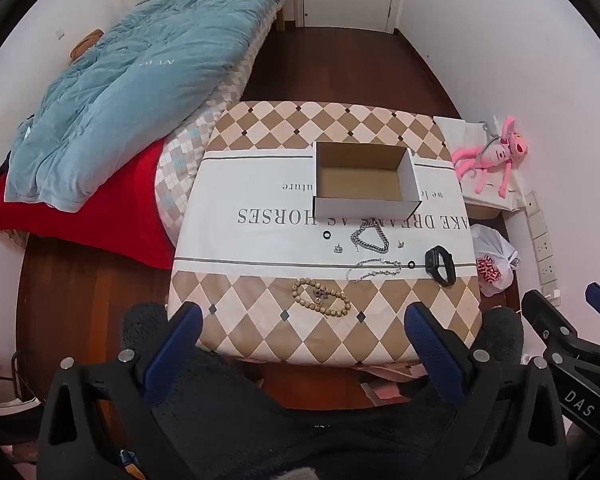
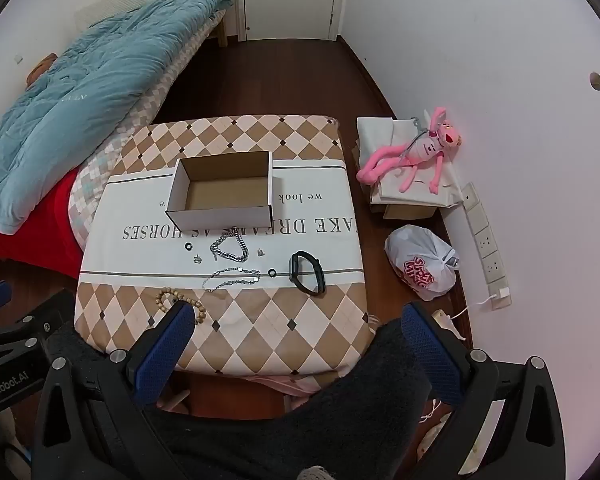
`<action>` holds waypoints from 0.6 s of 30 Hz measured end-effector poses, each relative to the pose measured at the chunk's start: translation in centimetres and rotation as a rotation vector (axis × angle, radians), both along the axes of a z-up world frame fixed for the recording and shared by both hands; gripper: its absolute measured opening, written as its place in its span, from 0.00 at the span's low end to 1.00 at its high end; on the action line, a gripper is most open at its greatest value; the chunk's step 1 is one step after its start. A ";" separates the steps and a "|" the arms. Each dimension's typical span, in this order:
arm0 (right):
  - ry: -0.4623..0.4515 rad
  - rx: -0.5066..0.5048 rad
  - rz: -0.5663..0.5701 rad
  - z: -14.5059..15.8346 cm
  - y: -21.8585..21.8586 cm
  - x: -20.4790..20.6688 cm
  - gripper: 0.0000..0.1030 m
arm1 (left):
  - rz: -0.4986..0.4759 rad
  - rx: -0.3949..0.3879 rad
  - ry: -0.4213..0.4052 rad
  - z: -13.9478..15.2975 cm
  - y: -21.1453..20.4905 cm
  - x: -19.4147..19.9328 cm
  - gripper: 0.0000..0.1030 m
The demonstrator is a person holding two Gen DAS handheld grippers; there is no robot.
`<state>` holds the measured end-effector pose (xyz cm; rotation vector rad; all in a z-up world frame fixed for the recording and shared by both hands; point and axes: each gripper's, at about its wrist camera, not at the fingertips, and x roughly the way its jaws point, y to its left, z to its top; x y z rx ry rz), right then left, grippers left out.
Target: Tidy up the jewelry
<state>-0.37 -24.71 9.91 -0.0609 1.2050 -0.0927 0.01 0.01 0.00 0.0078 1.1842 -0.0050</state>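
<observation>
An empty open cardboard box [image 1: 362, 180] [image 2: 224, 192] stands on the cloth-covered table [image 1: 260, 320] [image 2: 260, 332]. In front of it lie a thick silver chain [image 1: 370, 238] [image 2: 229, 249], a thin silver bracelet [image 1: 374, 269] [image 2: 232, 277], a wooden bead bracelet [image 1: 321, 300] [image 2: 168, 300], a black wristband [image 1: 441, 266] [image 2: 307, 272], two black rings [image 1: 326, 235] [image 1: 411, 265] and small earrings [image 1: 338, 248]. My left gripper [image 1: 302, 344] is open and empty, above the table's near edge. My right gripper [image 2: 296, 344] is open and empty, just right of it.
A bed with a blue quilt [image 1: 132, 92] and a red sheet [image 1: 100, 216] adjoins the table's left. At the right are a pink plush toy [image 2: 416, 152] on white bags, a tied plastic bag [image 2: 422, 264] and wall sockets [image 2: 486, 240]. My dark-clothed knees [image 2: 320, 412] sit below the grippers.
</observation>
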 end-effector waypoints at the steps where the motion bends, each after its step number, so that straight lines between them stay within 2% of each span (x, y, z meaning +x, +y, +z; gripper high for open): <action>1: 0.005 -0.006 0.000 0.0 0.0 0.0 1.00 | -0.001 -0.002 -0.008 0.0 0.0 0.0 1.00; 18: 0.016 0.004 0.003 -0.5 0.1 0.0 1.00 | 0.000 0.006 -0.004 0.0 0.0 0.0 1.00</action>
